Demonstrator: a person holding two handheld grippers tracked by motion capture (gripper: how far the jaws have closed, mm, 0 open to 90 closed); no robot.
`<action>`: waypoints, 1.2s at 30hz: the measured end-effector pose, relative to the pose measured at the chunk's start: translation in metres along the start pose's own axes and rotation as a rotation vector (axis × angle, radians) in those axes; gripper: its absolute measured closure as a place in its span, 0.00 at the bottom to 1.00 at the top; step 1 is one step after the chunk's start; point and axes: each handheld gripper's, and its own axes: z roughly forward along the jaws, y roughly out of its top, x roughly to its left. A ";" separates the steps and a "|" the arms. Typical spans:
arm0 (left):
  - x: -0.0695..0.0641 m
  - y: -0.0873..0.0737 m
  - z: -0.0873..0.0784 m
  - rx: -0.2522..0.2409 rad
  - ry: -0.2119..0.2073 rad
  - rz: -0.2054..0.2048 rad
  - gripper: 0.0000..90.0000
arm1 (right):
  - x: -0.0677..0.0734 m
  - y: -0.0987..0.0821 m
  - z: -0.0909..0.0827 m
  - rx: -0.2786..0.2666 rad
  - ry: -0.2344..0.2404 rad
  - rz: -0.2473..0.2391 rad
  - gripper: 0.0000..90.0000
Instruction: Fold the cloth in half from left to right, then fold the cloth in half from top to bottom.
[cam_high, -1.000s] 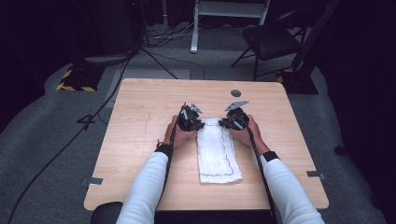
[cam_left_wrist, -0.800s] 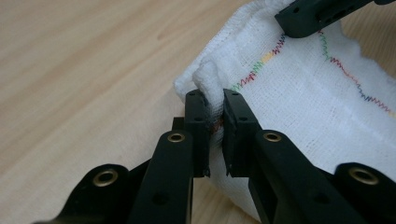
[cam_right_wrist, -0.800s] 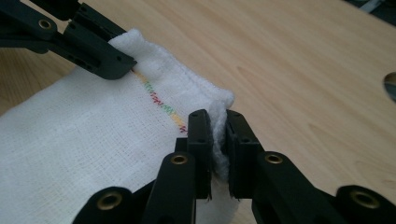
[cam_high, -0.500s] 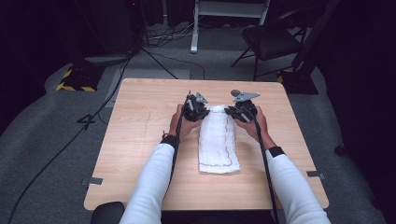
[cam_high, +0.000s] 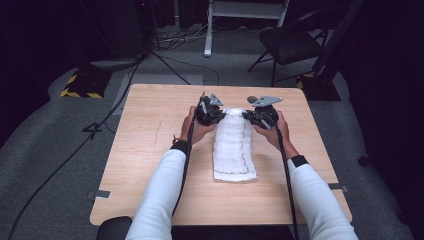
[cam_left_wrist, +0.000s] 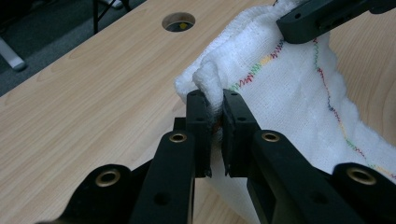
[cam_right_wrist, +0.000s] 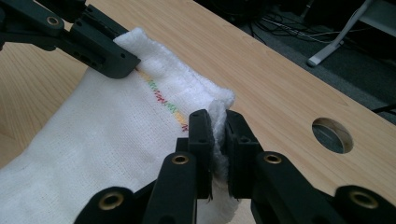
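A white cloth (cam_high: 234, 145) with multicoloured stitching lies lengthwise on the wooden table (cam_high: 150, 150), its far end lifted. My left gripper (cam_high: 212, 114) is shut on the far left corner of the cloth (cam_left_wrist: 280, 88), pinching a fold between its jaws (cam_left_wrist: 214, 109). My right gripper (cam_high: 259, 116) is shut on the far right corner of the cloth (cam_right_wrist: 116, 135), the fabric squeezed between its jaws (cam_right_wrist: 218, 126). In each gripper view the other gripper's black jaw holds the opposite corner. The near end rests flat on the table.
A round cable hole (cam_right_wrist: 331, 135) in the tabletop (cam_left_wrist: 93, 84) lies just beyond the cloth's far edge, also seen as a hole (cam_left_wrist: 179, 21). A folding chair (cam_high: 295, 42), a white stand (cam_high: 245, 10) and floor cables (cam_high: 100, 125) sit beyond the table.
Both grippers have carried the cloth's far end away from the person, toward the far side of the table, drawing the cloth out longer. Both grips have stayed shut on the corners.
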 end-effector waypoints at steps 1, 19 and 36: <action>-0.001 0.001 -0.001 -0.004 0.005 0.000 0.92 | 0.001 0.000 0.000 0.001 -0.003 -0.003 0.92; -0.017 -0.013 -0.031 -0.033 -0.085 0.072 0.92 | 0.019 -0.007 -0.030 -0.048 0.087 -0.041 0.93; -0.039 -0.038 -0.048 -0.043 -0.213 0.120 0.91 | 0.039 -0.032 -0.050 -0.042 0.194 -0.070 0.93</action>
